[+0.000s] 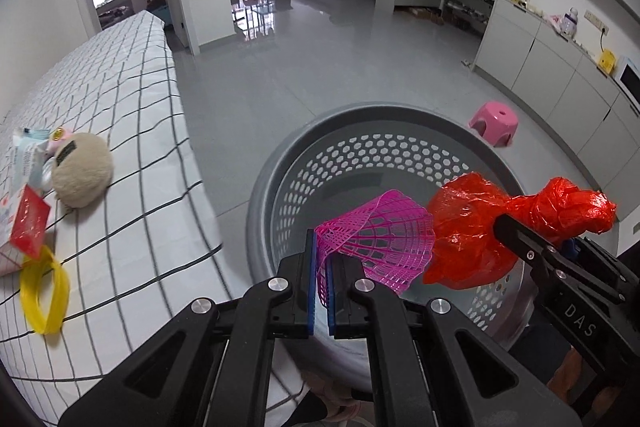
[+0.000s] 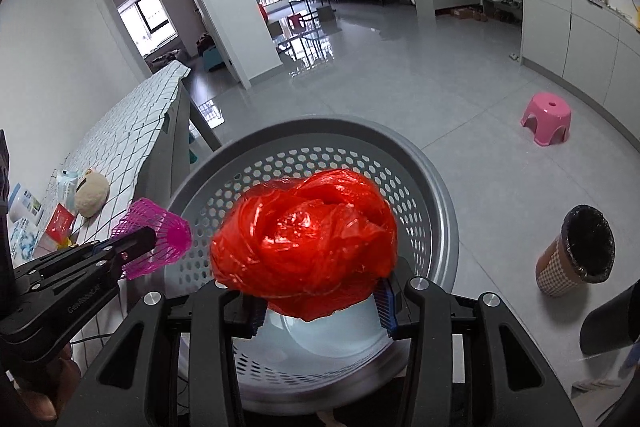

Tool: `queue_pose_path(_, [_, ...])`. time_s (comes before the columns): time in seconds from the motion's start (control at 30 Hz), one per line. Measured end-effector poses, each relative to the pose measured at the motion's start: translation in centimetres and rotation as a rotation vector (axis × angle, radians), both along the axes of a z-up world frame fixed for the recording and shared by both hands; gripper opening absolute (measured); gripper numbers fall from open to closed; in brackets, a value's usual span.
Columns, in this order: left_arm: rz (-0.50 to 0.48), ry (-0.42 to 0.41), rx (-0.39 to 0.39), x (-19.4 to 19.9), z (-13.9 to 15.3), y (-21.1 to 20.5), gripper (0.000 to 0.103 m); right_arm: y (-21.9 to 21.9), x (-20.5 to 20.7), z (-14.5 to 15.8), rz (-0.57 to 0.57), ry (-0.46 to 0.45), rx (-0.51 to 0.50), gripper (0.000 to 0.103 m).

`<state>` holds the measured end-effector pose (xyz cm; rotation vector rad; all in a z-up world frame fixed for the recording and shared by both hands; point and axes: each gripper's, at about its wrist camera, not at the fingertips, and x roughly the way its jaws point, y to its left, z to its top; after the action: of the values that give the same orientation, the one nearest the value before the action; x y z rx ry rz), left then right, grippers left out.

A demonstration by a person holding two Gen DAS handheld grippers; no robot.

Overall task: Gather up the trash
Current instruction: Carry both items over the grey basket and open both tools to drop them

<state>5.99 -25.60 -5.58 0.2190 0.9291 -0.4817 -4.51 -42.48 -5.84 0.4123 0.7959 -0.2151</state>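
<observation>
Over the mouth of the grey perforated basket (image 1: 280, 167) on the floor, both pieces of trash hang ready to drop, so the step in hand looks like the release. At the far left, on the checked counter (image 1: 132, 99), several things remain: a yellow plastic ring (image 1: 44, 295), a red and white packet (image 1: 28, 227) and a beige plush toy (image 1: 82, 175), so collecting is probably not finished. Next comes the left gripper (image 1: 321, 283), its blue pads pressed together on one edge of a pink plastic mesh sleeve (image 1: 380, 239); the sleeve is a stiff, see-through lattice, flared like a cup, and it sits above the basket's near-left rim. To its right the right gripper (image 2: 318, 311) pinches a crumpled red plastic bag (image 2: 308, 239), jaws partly spread around the bulk; the bag is glossy, wrinkled and bunched into a loose ball, hanging above the middle of the basket. The next move calls for spreading both pairs of jaws so the sleeve and bag fall inside. The sleeve hangs close to the rim, so nudging it inward first seems wise. The light bag may cling to a pad
</observation>
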Motion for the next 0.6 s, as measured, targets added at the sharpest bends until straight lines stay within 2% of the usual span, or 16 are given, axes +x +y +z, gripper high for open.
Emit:
queue_pose_path(0.33, [-0.001, 0.019, 0.039, 1.0, -1.0, -1.2, 0.007, -0.9, 1.6, -1.6, 0.01, 0.042, 0.028, 0.044])
queue_pose_path(0.4, [-0.002, 0.023, 0.039, 1.0, -1.0, -1.2, 0.007, -0.9, 1.6, -1.6, 0.009, 0.041, 0.027, 0.047])
queue_pose_path(0.47, [0.007, 0.02, 0.044, 1.2, -1.1, -1.1, 0.008, -1.0, 1.5, -1.6, -0.002, 0.033, 0.026, 0.063])
queue_pose_path(0.5, [0.011, 0.023, 0.048, 1.3, -1.2, -1.1, 0.008, -1.1, 1.4, -1.5, -0.008, 0.025, 0.028, 0.065])
queue_pose_path(0.6, [0.023, 0.037, 0.051, 1.5, -1.4, -0.9, 0.015, -1.3, 1.2, -1.3, -0.02, 0.018, 0.032, 0.066])
